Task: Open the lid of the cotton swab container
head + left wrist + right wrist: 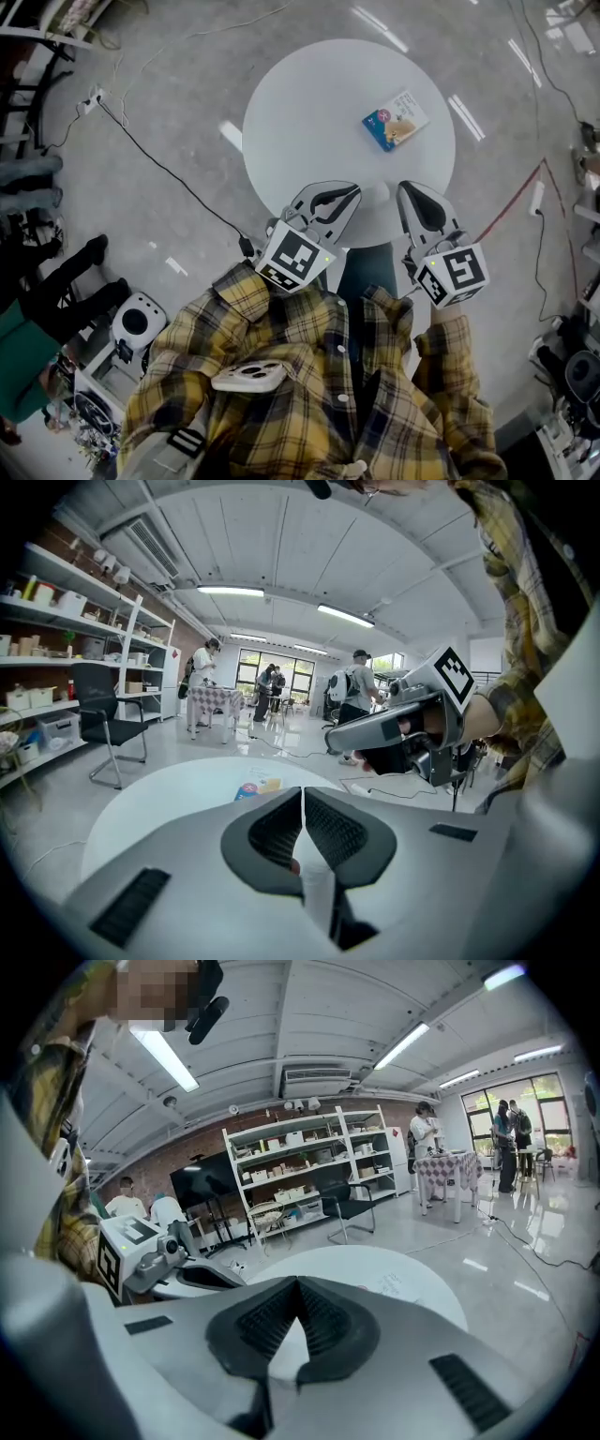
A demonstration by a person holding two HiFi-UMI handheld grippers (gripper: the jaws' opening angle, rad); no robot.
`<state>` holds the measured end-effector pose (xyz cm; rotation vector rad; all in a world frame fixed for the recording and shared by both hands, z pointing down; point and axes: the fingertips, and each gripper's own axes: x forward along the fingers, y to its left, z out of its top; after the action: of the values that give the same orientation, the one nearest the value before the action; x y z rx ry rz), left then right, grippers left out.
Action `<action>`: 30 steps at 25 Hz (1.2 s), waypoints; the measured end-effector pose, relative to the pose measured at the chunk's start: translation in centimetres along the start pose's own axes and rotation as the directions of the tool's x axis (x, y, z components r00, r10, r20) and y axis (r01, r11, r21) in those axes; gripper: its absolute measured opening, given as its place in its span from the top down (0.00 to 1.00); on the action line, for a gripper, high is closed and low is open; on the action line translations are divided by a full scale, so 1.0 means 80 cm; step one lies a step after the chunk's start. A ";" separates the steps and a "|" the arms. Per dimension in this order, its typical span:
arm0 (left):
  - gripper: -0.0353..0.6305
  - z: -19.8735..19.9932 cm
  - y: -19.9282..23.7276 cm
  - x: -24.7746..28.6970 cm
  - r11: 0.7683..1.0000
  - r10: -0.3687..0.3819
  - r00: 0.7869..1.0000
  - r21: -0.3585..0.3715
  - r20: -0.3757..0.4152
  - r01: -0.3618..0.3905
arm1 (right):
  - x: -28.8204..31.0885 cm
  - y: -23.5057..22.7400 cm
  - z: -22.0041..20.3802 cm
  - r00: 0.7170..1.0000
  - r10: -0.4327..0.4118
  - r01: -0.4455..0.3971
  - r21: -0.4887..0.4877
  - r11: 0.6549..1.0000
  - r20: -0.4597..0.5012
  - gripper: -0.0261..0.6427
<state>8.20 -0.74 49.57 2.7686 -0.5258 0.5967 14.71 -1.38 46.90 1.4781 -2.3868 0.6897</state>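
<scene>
Two grippers hover side by side over the near edge of the round white surface [309, 103], each in one of the person's hands, and neither touches anything. The cotton swab container [396, 120], a flat box printed in blue and yellow, lies alone on the far right part of that surface, well apart from both tools and nearer the right one's side. It rests flat with its printed face up, which I judge leaves the lid reachable from above, though its seam and hinge are too small to make out. The left gripper [349, 195] has its jaws drawn fully together, the ribbed pads meeting along a thin line with nothing between them. The right gripper [410, 192] is likewise closed tight and empty, its pads pressed on each other. Both point forward and slightly down toward the tabletop, tips angled a little toward each other, a posture that looks like a start position rather than a grasp. By my reading the opening has not begun: one tool would have to steady the box while the other parts its jaws to catch the lid's edge.
</scene>
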 end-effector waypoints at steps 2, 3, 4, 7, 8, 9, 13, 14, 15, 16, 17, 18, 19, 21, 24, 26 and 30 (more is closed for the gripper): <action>0.91 -0.010 -0.001 0.005 1.000 -0.010 1.000 -0.001 -0.009 0.010 | 0.002 -0.001 -0.005 1.000 0.006 -0.006 0.007 1.000 0.004 0.94; 0.91 -0.014 -0.001 0.006 1.000 -0.012 1.000 -0.003 -0.015 0.012 | 0.003 -0.001 -0.009 1.000 0.007 -0.007 0.011 1.000 0.002 0.94; 0.91 -0.018 -0.001 0.008 1.000 -0.014 1.000 -0.006 -0.020 0.014 | 0.004 -0.002 -0.012 1.000 0.007 -0.007 0.015 1.000 -0.001 0.94; 0.91 -0.025 -0.002 0.012 1.000 -0.028 0.999 -0.014 -0.025 0.027 | 0.008 -0.005 -0.022 1.000 0.007 -0.007 0.025 1.000 -0.013 0.94; 0.91 -0.027 -0.003 0.014 0.999 -0.036 0.999 -0.014 -0.025 0.036 | 0.008 -0.007 -0.026 1.000 0.003 -0.002 0.033 0.999 -0.018 0.94; 0.91 -0.028 -0.005 0.015 0.999 -0.044 0.999 -0.012 -0.024 0.044 | 0.008 -0.010 -0.029 1.000 -0.002 0.003 0.044 0.999 -0.022 0.94; 0.91 -0.034 -0.011 0.018 0.997 -0.074 0.997 0.000 -0.029 0.074 | 0.007 -0.014 -0.032 1.000 -0.012 0.013 0.074 0.997 -0.021 0.94; 0.88 -0.036 -0.013 0.019 0.996 -0.084 0.996 -0.002 -0.032 0.084 | 0.006 -0.014 -0.032 1.000 -0.010 0.012 0.076 0.997 -0.020 0.94; 0.81 -0.038 -0.015 0.020 0.995 -0.095 0.995 -0.004 -0.034 0.095 | 0.005 -0.014 -0.033 1.000 -0.010 0.011 0.078 0.997 -0.019 0.94; 0.74 -0.039 -0.017 0.022 0.995 -0.105 0.994 -0.005 -0.037 0.105 | 0.004 -0.015 -0.033 1.000 -0.011 0.012 0.081 0.997 -0.020 0.94; 0.71 -0.041 -0.019 0.024 0.994 -0.111 0.993 -0.002 -0.040 0.111 | 0.004 -0.017 -0.034 1.000 -0.012 0.014 0.084 0.996 -0.021 0.94; 0.68 -0.043 -0.020 0.026 0.993 -0.115 0.992 0.006 -0.047 0.116 | 0.004 -0.018 -0.034 1.000 -0.013 0.015 0.087 0.996 -0.022 0.94; 0.63 -0.046 -0.020 0.029 0.993 -0.118 0.991 0.017 -0.057 0.119 | 0.004 -0.019 -0.034 1.000 -0.013 0.015 0.091 0.996 -0.023 0.94; 0.56 -0.052 -0.024 0.033 0.991 -0.124 0.989 0.040 -0.080 0.128 | 0.005 -0.020 -0.034 1.000 -0.013 0.015 0.097 0.995 -0.022 0.94; 0.52 -0.063 -0.027 0.039 0.987 -0.140 0.985 0.060 -0.105 0.147 | 0.008 -0.020 -0.032 1.000 -0.010 0.011 0.104 0.994 -0.015 0.94; 0.50 -0.072 -0.026 0.045 0.986 -0.138 0.982 0.076 -0.127 0.148 | 0.011 -0.020 -0.032 1.000 -0.008 0.009 0.107 0.994 -0.013 0.94; 0.47 -0.095 -0.024 0.057 0.980 -0.144 0.971 0.107 -0.189 0.166 | 0.014 -0.020 -0.030 1.000 -0.007 0.009 0.118 0.993 -0.015 0.94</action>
<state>10.24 2.14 57.92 2.7963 -0.2372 0.8574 15.53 -1.59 49.82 1.5221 -2.3652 0.8503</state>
